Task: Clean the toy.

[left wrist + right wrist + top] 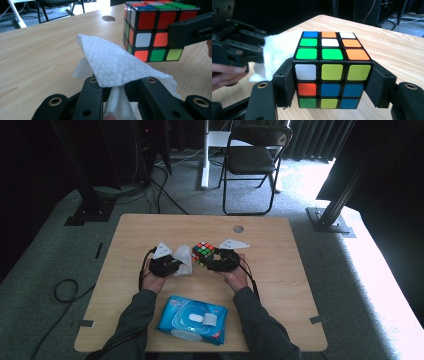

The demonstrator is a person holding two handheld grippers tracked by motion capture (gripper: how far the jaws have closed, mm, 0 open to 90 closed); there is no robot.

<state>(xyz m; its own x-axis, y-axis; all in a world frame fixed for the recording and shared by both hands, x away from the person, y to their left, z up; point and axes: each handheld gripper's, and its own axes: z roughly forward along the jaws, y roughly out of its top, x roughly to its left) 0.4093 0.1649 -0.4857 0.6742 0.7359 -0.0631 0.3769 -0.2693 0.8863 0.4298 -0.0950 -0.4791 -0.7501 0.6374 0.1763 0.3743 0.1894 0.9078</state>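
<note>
Grey carpet [45,255], a black folding chair [254,155] beyond the wooden table [280,270] — daylight at right.

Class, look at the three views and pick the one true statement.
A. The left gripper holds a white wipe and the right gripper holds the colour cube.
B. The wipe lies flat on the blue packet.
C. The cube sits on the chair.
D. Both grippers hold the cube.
A: the left gripper pinches the white wipe, while the right gripper clamps the cube between its jaws.

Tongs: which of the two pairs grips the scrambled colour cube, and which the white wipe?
The right tongs clamp the scrambled colour cube by its sides; the left tongs pinch the white wipe.
</note>
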